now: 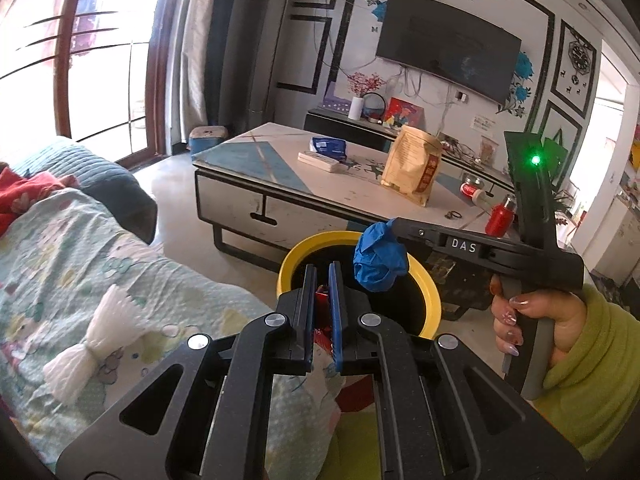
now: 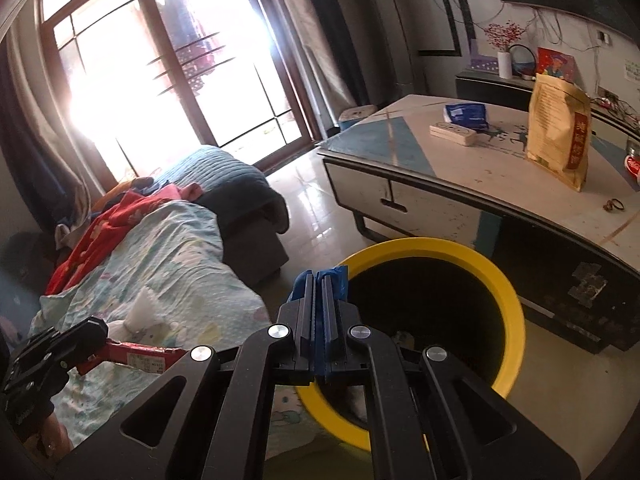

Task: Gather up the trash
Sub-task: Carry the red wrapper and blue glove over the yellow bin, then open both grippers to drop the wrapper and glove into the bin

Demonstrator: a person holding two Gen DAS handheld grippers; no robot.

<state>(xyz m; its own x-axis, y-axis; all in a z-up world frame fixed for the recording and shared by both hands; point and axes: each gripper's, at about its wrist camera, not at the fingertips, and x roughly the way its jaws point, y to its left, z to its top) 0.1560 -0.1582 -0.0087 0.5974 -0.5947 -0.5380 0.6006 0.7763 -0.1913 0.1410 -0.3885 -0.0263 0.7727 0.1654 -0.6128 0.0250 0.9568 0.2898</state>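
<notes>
A bin with a yellow rim (image 1: 289, 264) and dark inside stands on the floor between the sofa and the coffee table. My left gripper (image 1: 322, 271) is shut on a red wrapper (image 1: 322, 297), just short of the bin's near edge. My right gripper (image 1: 391, 225), in a hand with a green sleeve, comes in from the right and is shut on a crumpled blue wad (image 1: 379, 261) over the bin's mouth. In the right wrist view the right gripper (image 2: 317, 279) pinches the blue wad (image 2: 338, 278) at the bin's rim (image 2: 424, 246); the left gripper (image 2: 96, 340) holds the red wrapper (image 2: 138, 354) at lower left.
A twisted white tissue (image 1: 102, 330) lies on the patterned blanket (image 1: 60, 248) on the sofa. Behind the bin the coffee table (image 1: 280, 168) carries a tan snack bag (image 1: 414, 166), a blue packet (image 1: 328, 146), a white power strip and a red bottle (image 1: 500, 218). Bare floor lies left of the table.
</notes>
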